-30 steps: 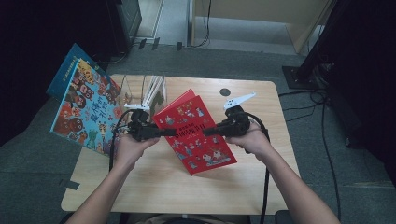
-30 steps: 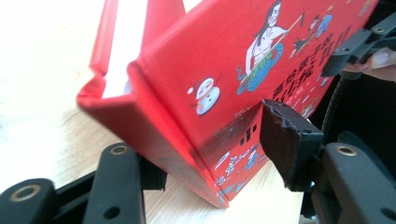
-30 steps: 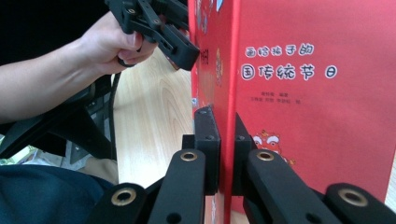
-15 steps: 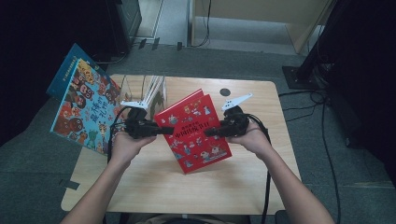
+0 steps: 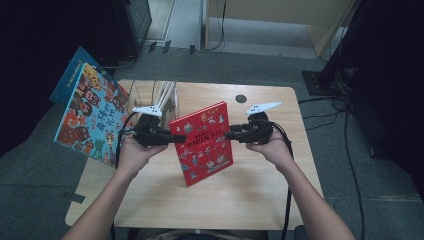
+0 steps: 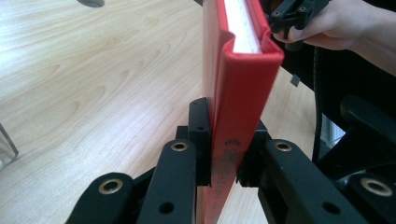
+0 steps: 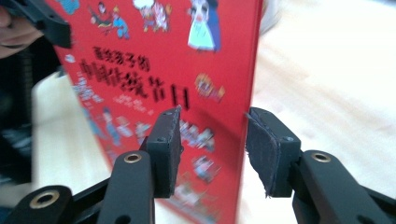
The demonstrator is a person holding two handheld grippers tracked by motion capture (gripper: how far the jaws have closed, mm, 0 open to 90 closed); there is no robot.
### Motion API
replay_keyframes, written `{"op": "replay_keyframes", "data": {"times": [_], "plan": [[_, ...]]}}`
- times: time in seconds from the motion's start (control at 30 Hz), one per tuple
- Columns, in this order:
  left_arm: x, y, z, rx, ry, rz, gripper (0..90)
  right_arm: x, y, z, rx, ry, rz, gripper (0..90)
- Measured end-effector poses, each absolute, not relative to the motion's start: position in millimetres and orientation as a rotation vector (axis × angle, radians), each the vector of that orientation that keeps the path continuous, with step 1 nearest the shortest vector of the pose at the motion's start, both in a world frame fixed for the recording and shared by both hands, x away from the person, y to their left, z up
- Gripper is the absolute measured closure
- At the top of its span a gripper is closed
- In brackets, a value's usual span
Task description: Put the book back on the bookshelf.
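High view: one red book (image 5: 202,142) stands on one table (image 5: 260,185); left gripper (image 5: 177,138) at nine o'clock clamps its spine, right gripper (image 5: 231,135) at three o'clock has just been opening, the book's edge loose between its pads; a second, blue book (image 5: 90,115) lies at ten o'clock.

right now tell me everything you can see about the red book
The red book is a thin hardcover with a glossy red cover carrying cartoon figures and dark Chinese characters, and white page edges between the boards. It stands upright and slightly tilted above the wooden table. The left tongs are shut on its spine, pads pressing both sides. The right tongs have just been opening: the book's free edge sits between their pads, which stand clear of it.
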State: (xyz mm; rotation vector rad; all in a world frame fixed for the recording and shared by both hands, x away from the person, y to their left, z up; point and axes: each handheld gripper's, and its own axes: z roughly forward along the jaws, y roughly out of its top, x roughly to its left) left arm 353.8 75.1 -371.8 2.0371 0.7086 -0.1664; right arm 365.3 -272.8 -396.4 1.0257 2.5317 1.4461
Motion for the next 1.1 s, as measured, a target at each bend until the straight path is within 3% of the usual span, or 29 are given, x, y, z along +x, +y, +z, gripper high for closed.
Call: {"op": "replay_keyframes", "data": {"times": [0.2,1.1], "plan": [[352,70,-367,2.059,0.695,-0.144,80.5,364,-265,-396,0.992,2.499,1.420,50.6],[367,47,-347,2.224,0.754,-0.209,77.7,363,-256,-396,1.011,2.480,1.415,53.6]]}}
